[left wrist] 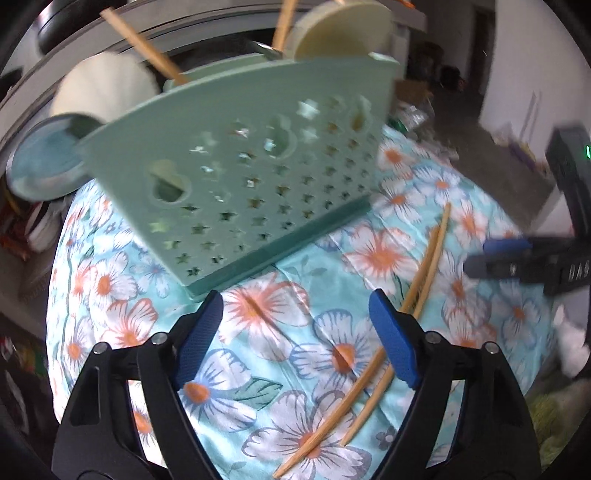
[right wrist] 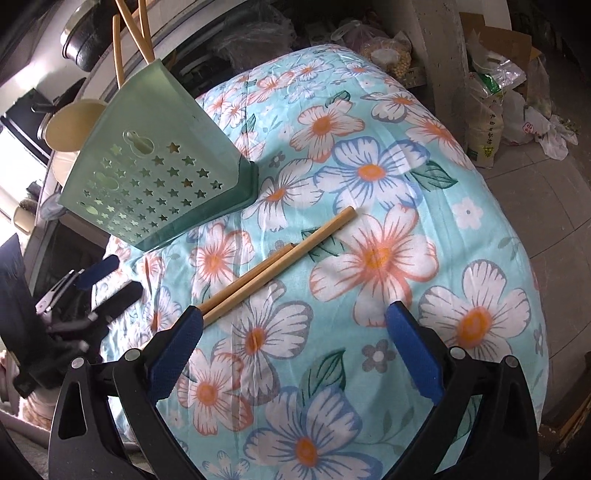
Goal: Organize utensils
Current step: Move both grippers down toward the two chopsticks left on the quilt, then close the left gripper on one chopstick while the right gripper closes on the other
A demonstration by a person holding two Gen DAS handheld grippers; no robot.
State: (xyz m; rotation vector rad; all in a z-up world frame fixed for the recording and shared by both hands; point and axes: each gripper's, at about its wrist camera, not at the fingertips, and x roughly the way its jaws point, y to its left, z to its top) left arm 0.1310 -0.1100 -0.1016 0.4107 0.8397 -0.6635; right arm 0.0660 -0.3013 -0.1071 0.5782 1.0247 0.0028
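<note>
Green plastic holder [right wrist: 155,173] w/ star-shaped holes stands on the floral cloth [right wrist: 369,258], at the far left of the table from my right cam and dead ahead in my left cam. It already has several bamboo sticks [right wrist: 120,48] poking up out of its top, plus a pale round spoon-like piece [left wrist: 343,29] behind the rim, blurred in the left view so I can't say exactly what it is. Two loose chopsticks [right wrist: 277,262] lie side by side on the cloth, near the holder's base but not touching it, running diagonally. In my right cam their near ends pass behind my left-hand finger pad [right wrist: 177,354], so I can't tell if they touch it. My right gripper [right wrist: 295,354] is spread wide w/ nothing between the pads, hovering over the cloth. My left gripper [left wrist: 295,339] is also wide apart and empty; in its cam the chopsticks [left wrist: 402,310] run under its right-hand pad [left wrist: 395,339], one pad close to the holder's bottom corner. Left view is motion-blurred. Bags and boxes [right wrist: 495,85] sit on the floor beyond the table
</note>
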